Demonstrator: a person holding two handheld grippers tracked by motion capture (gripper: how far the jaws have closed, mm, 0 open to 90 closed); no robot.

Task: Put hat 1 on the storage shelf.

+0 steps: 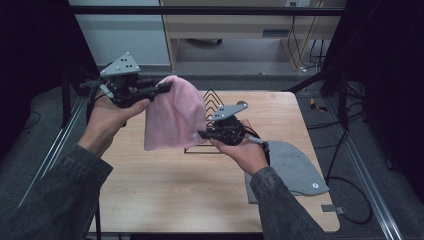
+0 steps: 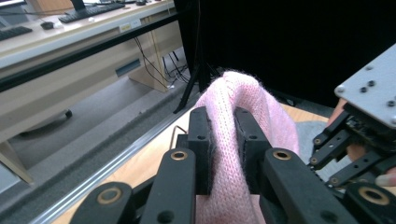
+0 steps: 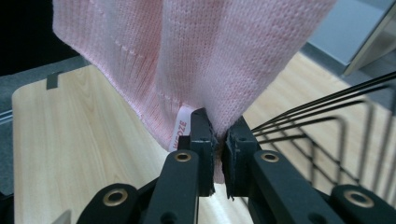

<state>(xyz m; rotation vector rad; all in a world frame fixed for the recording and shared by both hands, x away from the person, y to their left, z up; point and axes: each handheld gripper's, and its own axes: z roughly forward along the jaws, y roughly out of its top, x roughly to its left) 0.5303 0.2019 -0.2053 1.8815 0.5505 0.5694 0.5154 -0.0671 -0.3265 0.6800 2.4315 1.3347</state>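
Two grippers held one soft pink knitted beanie (image 1: 173, 114) in the air above the pale wooden table (image 1: 165, 185). Left gripper (image 1: 166, 87) pinched the rounded crown, jaws clamped on a thick fold. Right gripper (image 1: 201, 134) nipped the ribbed hem beside a small white label (image 3: 180, 133), jaws nearly together. Black wire rack (image 1: 212, 102) stood just behind; flat grey knitted beanie (image 1: 292, 170) lay on the table by the right hand (image 1: 247, 150).

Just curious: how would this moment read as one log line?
left gripper: shut on pink hat | right gripper: shut on its hem | hat: above table
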